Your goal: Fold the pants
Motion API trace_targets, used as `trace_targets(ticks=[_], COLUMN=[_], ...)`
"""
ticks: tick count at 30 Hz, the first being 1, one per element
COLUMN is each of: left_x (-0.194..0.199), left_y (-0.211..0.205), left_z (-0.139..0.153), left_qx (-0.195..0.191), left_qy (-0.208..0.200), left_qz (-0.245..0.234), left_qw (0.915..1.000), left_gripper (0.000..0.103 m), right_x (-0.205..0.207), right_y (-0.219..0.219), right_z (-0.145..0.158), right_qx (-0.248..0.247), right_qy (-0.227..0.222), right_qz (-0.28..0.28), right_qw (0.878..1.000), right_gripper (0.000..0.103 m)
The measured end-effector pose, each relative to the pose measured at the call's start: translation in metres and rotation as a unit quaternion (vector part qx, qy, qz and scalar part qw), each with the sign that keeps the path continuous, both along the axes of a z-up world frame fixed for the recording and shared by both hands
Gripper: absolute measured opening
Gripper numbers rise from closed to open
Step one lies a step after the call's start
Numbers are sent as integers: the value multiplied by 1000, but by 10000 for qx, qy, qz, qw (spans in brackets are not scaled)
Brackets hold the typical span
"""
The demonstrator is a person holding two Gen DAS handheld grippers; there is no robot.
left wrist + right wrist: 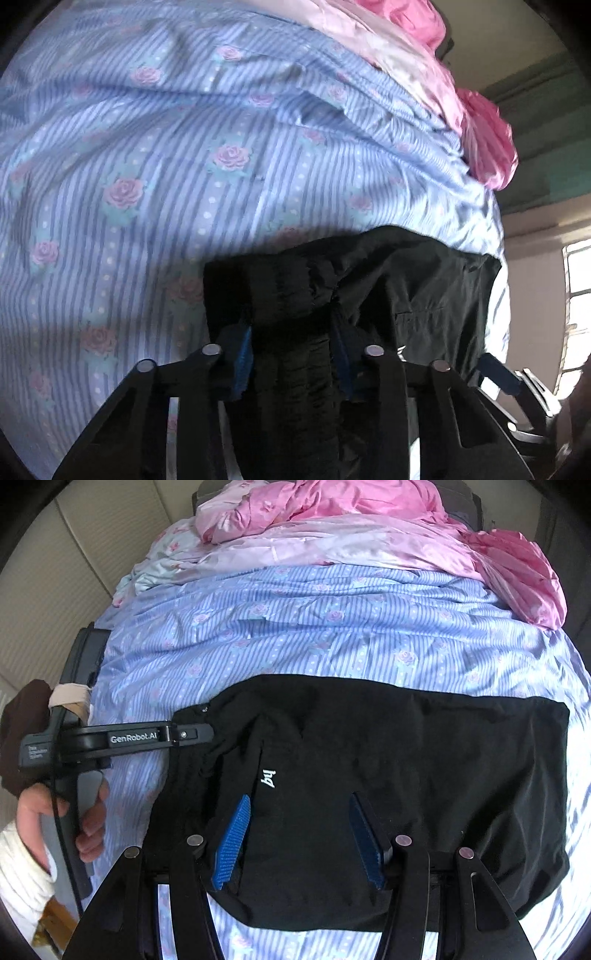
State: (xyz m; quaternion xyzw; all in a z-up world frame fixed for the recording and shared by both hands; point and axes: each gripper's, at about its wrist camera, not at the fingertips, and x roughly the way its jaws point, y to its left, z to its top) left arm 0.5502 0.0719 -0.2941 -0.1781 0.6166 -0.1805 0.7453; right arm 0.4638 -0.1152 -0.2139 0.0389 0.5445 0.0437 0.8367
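Left wrist view shows the left gripper (291,354) pinching the soft, floppy black pants (369,775) by their bunched waistband (280,295), a good spot to hold, while the right gripper (299,842) hangs open above them.

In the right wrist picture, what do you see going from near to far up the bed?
Right gripper, open over the black pants → blue striped sheet → pale pink cloth → bright pink cloth.

Right tool (299,838) spread above black pants (406,775).
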Motion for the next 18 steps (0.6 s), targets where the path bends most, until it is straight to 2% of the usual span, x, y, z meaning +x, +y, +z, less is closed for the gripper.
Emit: trace_targets(ticks=[3,7,10,15,16,18], left_x=[-5,-11,-7,0,-2,-13], left_y=[4,5,6,-8,-11,-16], left_z=[8,25,21,18,26,56], left_qx=[-16,241,372,1010,1140,1561], left_qy=[-86,-394,-384,-294,-403,-912], left_qz=[33,-8,-69,-239,-226,-117], left_qw=[10000,9989,9985,9942,9924,9835], left_gripper=[19,18,20,35,38,53], right_x=[6,12,13,7,5,-2], right_y=[5,11,13,2,-4,-18], right_z=[1,4,6,7,8,11], right_qx=[14,31,42,-87,-99,-68], right_qy=[-38,-124,-166,-188,-176,-197], right_qz=[19,67,96,-23,-108,-283], right_qw=[10000,9999,9998,9998,9997,9994], right_gripper=[56,56,56,56,56,56])
